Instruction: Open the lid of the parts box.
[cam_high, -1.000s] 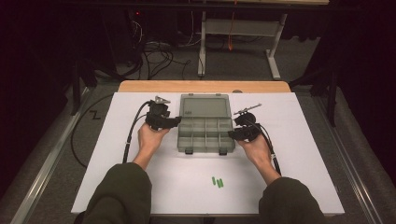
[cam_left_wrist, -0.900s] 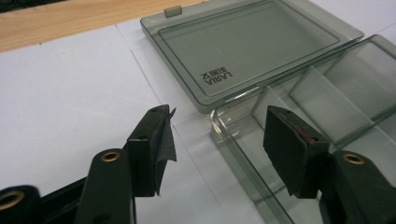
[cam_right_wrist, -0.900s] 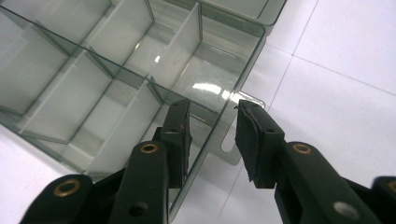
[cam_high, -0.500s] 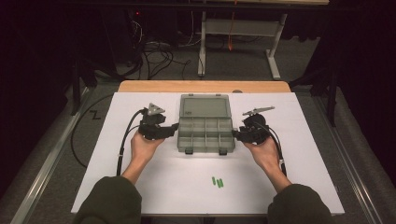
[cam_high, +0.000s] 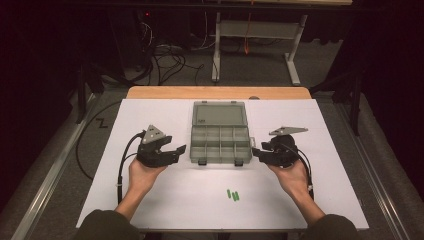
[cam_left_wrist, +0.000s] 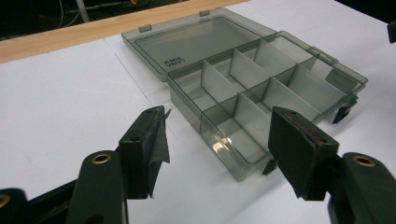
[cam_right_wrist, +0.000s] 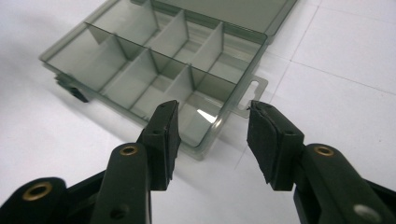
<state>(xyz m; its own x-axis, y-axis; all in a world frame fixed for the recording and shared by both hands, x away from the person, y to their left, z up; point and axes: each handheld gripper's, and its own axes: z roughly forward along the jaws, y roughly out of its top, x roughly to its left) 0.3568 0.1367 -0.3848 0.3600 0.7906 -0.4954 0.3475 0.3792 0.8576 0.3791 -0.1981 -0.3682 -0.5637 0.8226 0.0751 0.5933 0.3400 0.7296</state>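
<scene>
The open box (cam_high: 220, 132) sits between the left gripper (cam_high: 176, 150) and right gripper (cam_high: 256, 152). Both hold nothing, jaws apart. Small green bits (cam_high: 233, 194), perhaps clips, lie nearer.

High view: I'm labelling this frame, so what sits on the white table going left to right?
Left gripper → open compartment box → right gripper. The green pieces lie nearer the person, below the box, so they are left out.

Open jaws before a smoky plastic box

The right gripper (cam_right_wrist: 210, 140) holds its two black jaws apart at the bottom of the frame, empty, in front of the near corner of a compartment box (cam_right_wrist: 159, 70) on the white table (cam_right_wrist: 345, 84) at upper left.
</scene>
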